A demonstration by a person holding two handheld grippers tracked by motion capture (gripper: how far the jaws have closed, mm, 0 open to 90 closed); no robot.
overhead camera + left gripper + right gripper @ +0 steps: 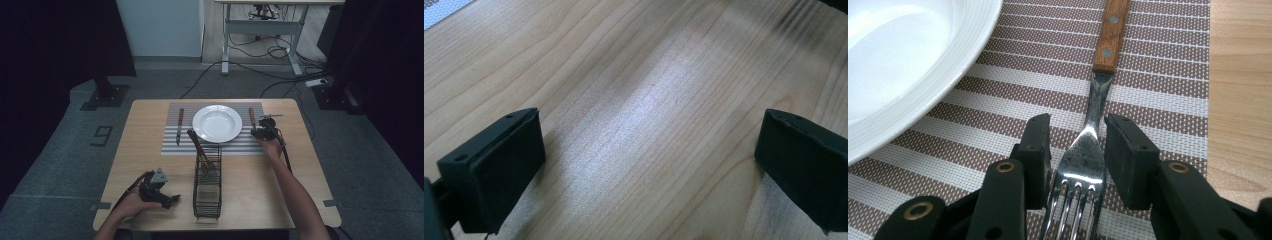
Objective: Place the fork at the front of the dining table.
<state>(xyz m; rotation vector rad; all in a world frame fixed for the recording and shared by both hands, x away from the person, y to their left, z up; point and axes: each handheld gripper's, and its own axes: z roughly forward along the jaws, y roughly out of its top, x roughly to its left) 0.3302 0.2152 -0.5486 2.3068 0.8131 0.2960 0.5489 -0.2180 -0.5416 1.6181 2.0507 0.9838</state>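
Observation:
A fork (1083, 155) with a wooden handle (252, 116) lies on the striped placemat (1158, 75), just right of the white plate (217, 123). My right gripper (1078, 120) straddles the fork's head, jaws slightly apart, with a thin gap showing on the left side; it sits at the plate's right (263, 131). The tines point toward the camera and the handle points away. My left gripper (160, 191) rests near the table's front left, open wide over bare wood (651, 117) with nothing between its jaws.
A knife (180, 125) lies on the placemat left of the plate. A black wire basket (207, 192) stands at the front centre with a wooden-handled utensil (198, 146) leaning out of it. Past the table's far edge are a desk frame and loose cables on the floor.

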